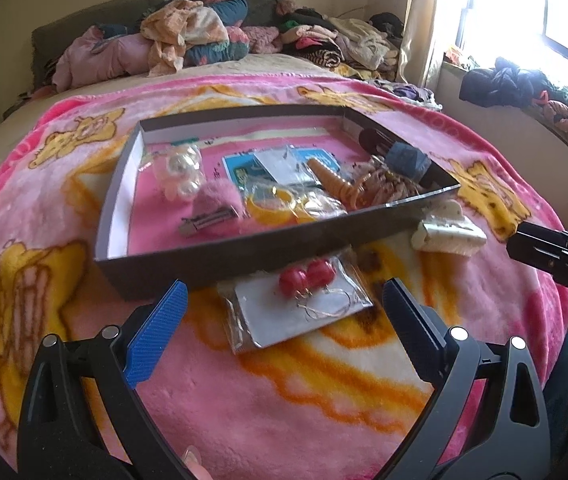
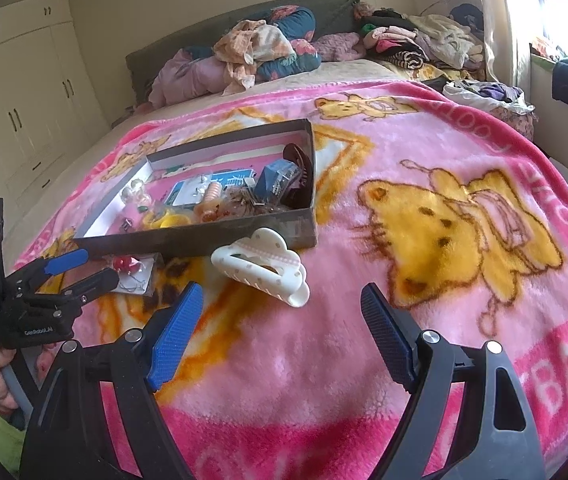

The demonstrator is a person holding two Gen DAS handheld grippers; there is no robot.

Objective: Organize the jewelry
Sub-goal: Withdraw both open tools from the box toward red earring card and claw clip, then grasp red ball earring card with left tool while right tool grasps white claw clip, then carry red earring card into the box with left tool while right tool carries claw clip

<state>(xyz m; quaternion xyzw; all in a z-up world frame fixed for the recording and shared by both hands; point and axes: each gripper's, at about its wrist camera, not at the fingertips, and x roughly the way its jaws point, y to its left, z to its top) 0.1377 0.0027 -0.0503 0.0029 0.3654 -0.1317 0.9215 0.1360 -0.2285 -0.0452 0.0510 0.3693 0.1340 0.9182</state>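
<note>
Left wrist view: our left gripper [image 1: 284, 300], jaws apart, has the bagged red earrings [image 1: 307, 280] at twelve o'clock; right gripper [image 2: 284, 304], jaws apart, faces the white claw clip [image 2: 260, 272].

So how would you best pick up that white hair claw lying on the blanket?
Judging by its pose, pinch the white hair claw across its scalloped back, coming from above with the right hand-held gripper. It lies on its side, teeth toward the camera, so the back is the narrowest firm part.
</note>
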